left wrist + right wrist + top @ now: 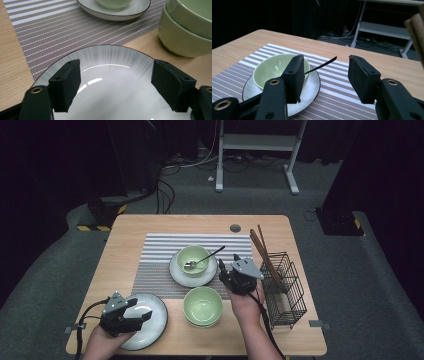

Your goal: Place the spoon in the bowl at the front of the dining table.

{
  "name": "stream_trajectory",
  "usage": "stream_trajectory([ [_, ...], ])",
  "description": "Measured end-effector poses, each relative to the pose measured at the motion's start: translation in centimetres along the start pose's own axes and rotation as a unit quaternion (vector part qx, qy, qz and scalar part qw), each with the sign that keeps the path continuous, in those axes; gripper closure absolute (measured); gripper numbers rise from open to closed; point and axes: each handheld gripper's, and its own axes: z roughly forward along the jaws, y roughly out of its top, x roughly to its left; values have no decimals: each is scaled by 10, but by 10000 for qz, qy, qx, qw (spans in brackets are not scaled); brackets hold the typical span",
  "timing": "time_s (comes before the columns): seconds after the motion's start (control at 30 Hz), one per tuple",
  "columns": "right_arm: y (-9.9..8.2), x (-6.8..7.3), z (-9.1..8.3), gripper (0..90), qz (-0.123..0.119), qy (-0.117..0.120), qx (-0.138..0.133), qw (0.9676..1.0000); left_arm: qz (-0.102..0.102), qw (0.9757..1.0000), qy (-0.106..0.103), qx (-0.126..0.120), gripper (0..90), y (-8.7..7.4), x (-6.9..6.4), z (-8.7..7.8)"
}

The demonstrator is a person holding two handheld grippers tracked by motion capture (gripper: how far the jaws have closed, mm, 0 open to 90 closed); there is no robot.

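Jaws of the right gripper (324, 80) stand wide with nothing between them, just right of the bowl (193, 259) whose spoon (206, 258) leans inside, apparently just set there. Left gripper (116, 85) hovers, parted, over the near-left plate (112, 75), ready to take it.

Spoon (322, 67) bowl end hidden behind left pad of right tool (325, 77). Chopsticks (415, 27) cut by frame edge. Stacked bowls (187, 27) cropped at right.
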Motion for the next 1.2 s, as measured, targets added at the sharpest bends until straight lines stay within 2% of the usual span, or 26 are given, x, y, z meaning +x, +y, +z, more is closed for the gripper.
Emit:
stream_trajectory([
  [0.2, 6, -1, -10, 465, -89, -11, -67, 9999, 5, 10000, -5, 16, 240, 0, 0, 0],
  [0.7, 19, -13, -29, 465, -30, -201, -272, 9994, 11, 10000, -8, 18, 240, 0, 0, 1],
  [0.87, 24, -17, -33, 487, -74, -257, -329, 9991, 13, 10000, -23, 45, 240, 0, -1, 2],
  [1.2, 33, -31, -34, 496, -7, -466, -325, 9984, 14, 10000, -24, 38, 239, -1, -1, 1],
])
